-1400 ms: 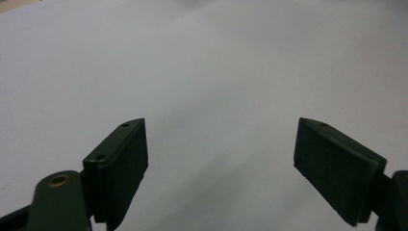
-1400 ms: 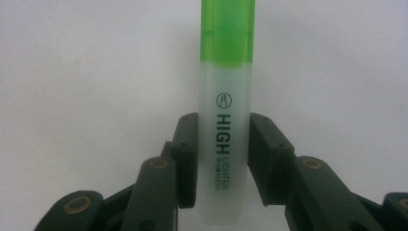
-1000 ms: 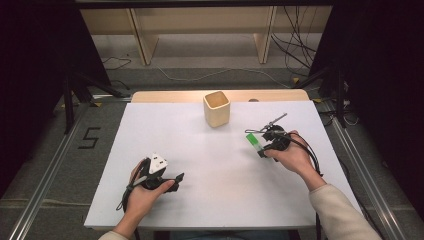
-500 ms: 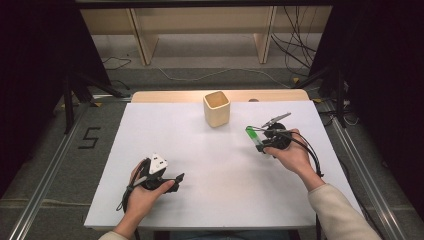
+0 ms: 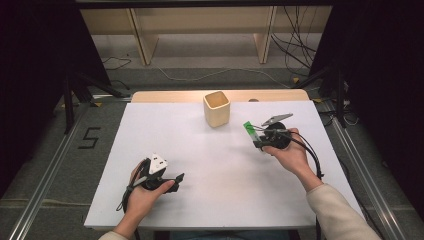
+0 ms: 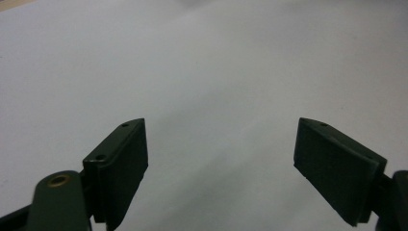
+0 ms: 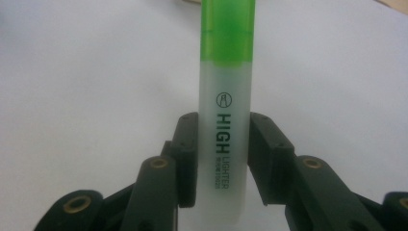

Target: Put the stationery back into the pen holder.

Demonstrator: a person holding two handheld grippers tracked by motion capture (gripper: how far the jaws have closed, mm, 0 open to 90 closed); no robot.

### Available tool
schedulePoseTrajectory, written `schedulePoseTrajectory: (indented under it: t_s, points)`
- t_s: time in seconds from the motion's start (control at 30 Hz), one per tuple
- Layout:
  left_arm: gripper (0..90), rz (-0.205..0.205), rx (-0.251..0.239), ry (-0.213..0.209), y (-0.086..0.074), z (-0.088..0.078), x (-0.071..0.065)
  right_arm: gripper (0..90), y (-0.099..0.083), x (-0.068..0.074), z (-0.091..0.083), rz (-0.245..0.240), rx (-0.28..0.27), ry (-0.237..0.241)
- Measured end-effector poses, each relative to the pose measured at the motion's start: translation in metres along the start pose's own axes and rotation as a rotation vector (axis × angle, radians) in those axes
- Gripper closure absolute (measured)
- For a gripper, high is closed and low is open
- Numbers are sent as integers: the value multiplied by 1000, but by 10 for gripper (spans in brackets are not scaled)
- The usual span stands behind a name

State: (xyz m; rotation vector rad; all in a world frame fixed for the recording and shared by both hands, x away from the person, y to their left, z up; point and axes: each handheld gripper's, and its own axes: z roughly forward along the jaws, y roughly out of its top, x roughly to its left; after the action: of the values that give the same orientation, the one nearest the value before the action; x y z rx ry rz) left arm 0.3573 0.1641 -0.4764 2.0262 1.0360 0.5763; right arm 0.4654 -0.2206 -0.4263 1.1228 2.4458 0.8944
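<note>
highlighter (image 7: 225,120) cap cut off by top edge

High view looks forward-down over the whole white table (image 5: 210,165); both gripper views sit close above that shared tabletop, looking along their own jaws.

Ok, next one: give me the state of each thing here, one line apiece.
highlighter: clamped between the right tool's jaws, green cap on, pointing away from the hand.
right tool: shut on the highlighter, held above the table.
left tool: open, nothing between its jaws, low over the table.
wooden cup: upright, standing apart from both tools; its inside cannot be made out.
table: white top.
</note>
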Motion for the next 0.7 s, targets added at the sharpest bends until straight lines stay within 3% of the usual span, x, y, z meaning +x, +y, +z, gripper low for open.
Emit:
schedulePoseTrajectory:
  t_s: [0.1,0.33,0.7]
  points:
    - [192,5,2,-1,0,1,-1,662,-2,0,1,-6,-50,4]
    - [192,2,0,-1,0,1,0,662,-2,2,5,-4,-83,-6]
    - [190,11,2,1,1,1,-4,662,7,-1,3,18,-194,4]
